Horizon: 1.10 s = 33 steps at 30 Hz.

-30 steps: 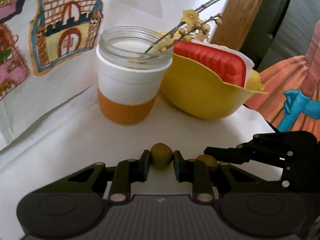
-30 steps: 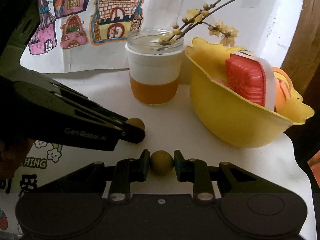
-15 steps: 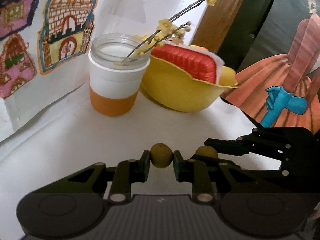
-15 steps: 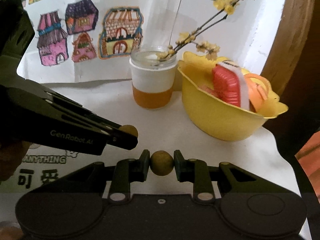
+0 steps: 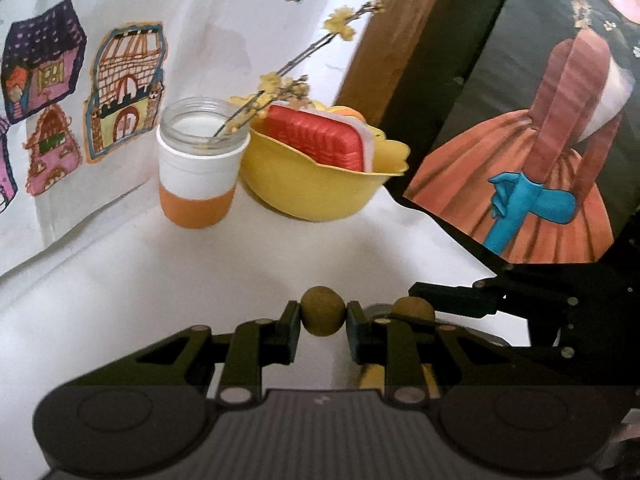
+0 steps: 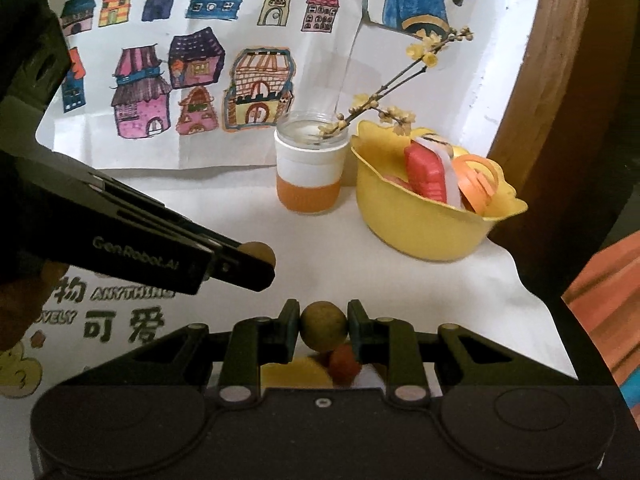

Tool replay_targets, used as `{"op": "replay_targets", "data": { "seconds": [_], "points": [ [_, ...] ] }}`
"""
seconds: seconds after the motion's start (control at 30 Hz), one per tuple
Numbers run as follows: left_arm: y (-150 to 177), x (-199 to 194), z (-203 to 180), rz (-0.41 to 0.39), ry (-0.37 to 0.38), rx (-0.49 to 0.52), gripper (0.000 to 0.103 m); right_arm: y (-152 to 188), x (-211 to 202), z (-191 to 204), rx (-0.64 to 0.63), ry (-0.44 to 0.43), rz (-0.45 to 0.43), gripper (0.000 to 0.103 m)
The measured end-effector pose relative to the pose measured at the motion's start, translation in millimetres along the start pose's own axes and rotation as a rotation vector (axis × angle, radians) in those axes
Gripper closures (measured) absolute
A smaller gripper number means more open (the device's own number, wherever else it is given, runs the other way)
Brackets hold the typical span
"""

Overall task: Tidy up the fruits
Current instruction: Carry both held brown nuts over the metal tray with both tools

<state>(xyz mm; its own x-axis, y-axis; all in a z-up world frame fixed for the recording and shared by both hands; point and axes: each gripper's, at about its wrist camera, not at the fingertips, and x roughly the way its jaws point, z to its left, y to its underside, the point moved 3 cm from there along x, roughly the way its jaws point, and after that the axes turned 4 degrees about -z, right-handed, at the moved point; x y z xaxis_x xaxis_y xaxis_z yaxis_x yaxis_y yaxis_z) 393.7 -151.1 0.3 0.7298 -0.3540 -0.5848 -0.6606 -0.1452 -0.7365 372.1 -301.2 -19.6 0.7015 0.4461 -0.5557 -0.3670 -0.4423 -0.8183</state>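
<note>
left wrist view low over white table [image 5: 120,300], angled down toward jar [image 5: 198,168] and yellow bowl [image 5: 316,192], right wrist view further back, same jar and bowl shared

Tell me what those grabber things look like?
Both are matte black. The left gripper has two flat fingers on jointed bars with silver rivets, behind them a ribbed grey plate. The right gripper looks alike. Pale lettering, GenRobot.AI, runs along the left one's side.
</note>
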Motion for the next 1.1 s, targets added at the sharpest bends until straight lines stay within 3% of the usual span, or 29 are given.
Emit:
{"op": "replay_targets", "data": {
  "seconds": [0.47, 1.1],
  "points": [
    [40.2, -23.5, -42.8, 0.045, 0.06, 0.035, 0.077, 47.6, -44.5, 2.1, 0.045, 0.031, 0.023, 0.076],
    [85.8, -22.6, -82.8, 0.105, 0.077, 0.091, 0.077, 105.9, -59.7, -2.8, 0.095, 0.118, 0.06, 0.076]
  ]
}}
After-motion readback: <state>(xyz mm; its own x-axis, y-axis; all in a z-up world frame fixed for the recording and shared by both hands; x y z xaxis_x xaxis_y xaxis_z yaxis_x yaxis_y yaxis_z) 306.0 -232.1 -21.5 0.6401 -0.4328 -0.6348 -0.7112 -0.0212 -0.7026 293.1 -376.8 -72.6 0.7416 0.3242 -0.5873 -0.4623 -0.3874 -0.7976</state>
